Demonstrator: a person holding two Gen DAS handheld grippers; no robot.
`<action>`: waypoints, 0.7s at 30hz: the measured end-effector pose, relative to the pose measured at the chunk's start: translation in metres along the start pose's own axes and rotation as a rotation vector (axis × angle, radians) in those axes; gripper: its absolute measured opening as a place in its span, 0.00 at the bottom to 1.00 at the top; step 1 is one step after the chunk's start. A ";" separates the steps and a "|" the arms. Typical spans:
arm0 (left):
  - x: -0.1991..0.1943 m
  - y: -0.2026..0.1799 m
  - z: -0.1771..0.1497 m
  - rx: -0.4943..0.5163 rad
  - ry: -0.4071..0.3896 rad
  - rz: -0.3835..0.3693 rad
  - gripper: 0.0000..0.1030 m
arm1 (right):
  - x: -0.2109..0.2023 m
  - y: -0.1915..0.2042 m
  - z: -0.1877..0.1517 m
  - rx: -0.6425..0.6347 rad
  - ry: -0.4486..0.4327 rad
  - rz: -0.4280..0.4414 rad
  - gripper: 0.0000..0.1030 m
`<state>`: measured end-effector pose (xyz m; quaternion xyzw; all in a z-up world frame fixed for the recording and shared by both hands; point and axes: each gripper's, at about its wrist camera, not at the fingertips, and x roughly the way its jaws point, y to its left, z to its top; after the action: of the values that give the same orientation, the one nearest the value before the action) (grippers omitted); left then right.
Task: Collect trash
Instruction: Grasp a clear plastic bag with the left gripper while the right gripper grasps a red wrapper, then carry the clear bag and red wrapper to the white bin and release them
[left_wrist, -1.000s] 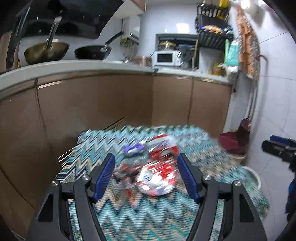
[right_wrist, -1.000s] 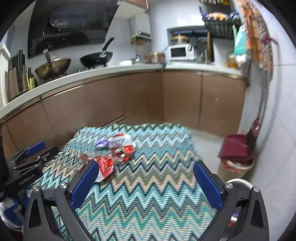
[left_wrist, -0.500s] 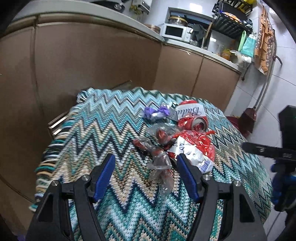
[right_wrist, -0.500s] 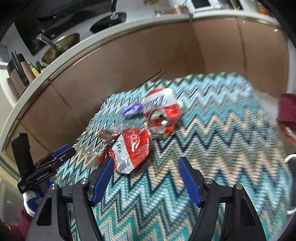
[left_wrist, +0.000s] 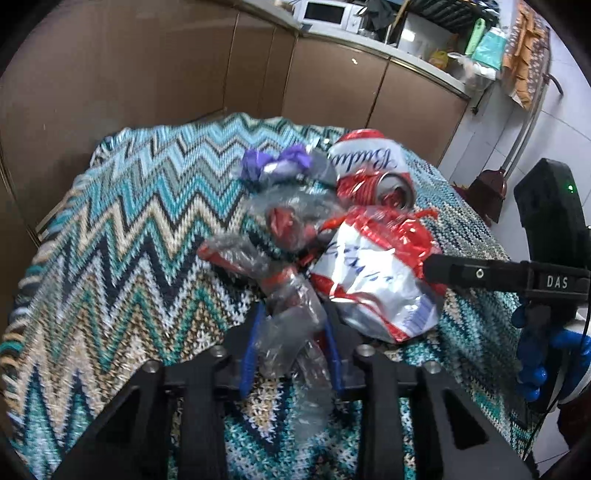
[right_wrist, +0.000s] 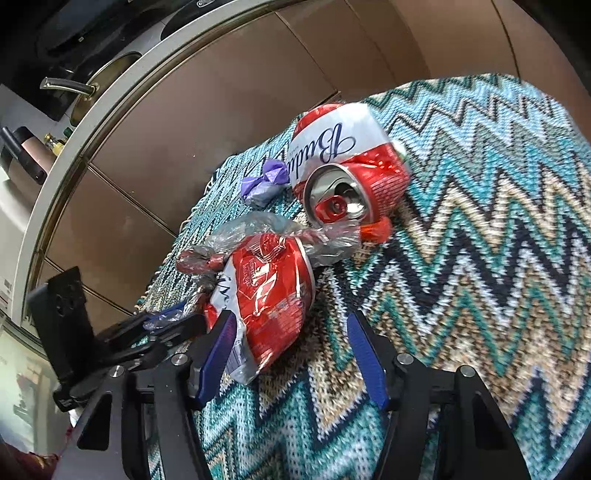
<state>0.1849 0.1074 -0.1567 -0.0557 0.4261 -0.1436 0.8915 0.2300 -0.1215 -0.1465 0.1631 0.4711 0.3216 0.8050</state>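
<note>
a kitchen with brown cabinet fronts (left_wrist: 147, 74) curves behind a tabletop under a teal zigzag knitted cloth (left_wrist: 122, 229), where the trash lies in a loose heap. a crushed red and white beer can (right_wrist: 347, 170) lies on its side at the far end, its long axis running away from the right camera and its opened top facing that camera. just beside it sits a small purple wrapper (left_wrist: 275, 164). a crumpled clear plastic wrapper (left_wrist: 284, 280) stretches lengthwise from the can toward the left claw (left_wrist: 291, 343), whose jaws have just been closing and now stand narrow, pressing on its near end. a flattened red and white foil bag (right_wrist: 269, 291) lies next to it, long axis pointing toward the can. the right claw (right_wrist: 291, 354), jaws just closing too, is about half open; its left pad touches the bag's near corner, the other pad apart over bare cloth.
</note>
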 end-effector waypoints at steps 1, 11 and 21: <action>0.000 0.002 0.000 -0.013 -0.002 -0.008 0.24 | 0.002 0.000 0.001 0.002 0.001 0.007 0.55; -0.005 0.003 -0.003 -0.012 -0.024 0.007 0.12 | 0.004 0.021 -0.002 -0.048 -0.004 0.036 0.30; -0.040 0.001 -0.016 -0.047 -0.076 0.016 0.08 | -0.055 0.038 -0.027 -0.133 -0.077 -0.042 0.23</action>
<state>0.1485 0.1207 -0.1372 -0.0787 0.3955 -0.1239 0.9067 0.1739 -0.1313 -0.1025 0.1116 0.4205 0.3287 0.8382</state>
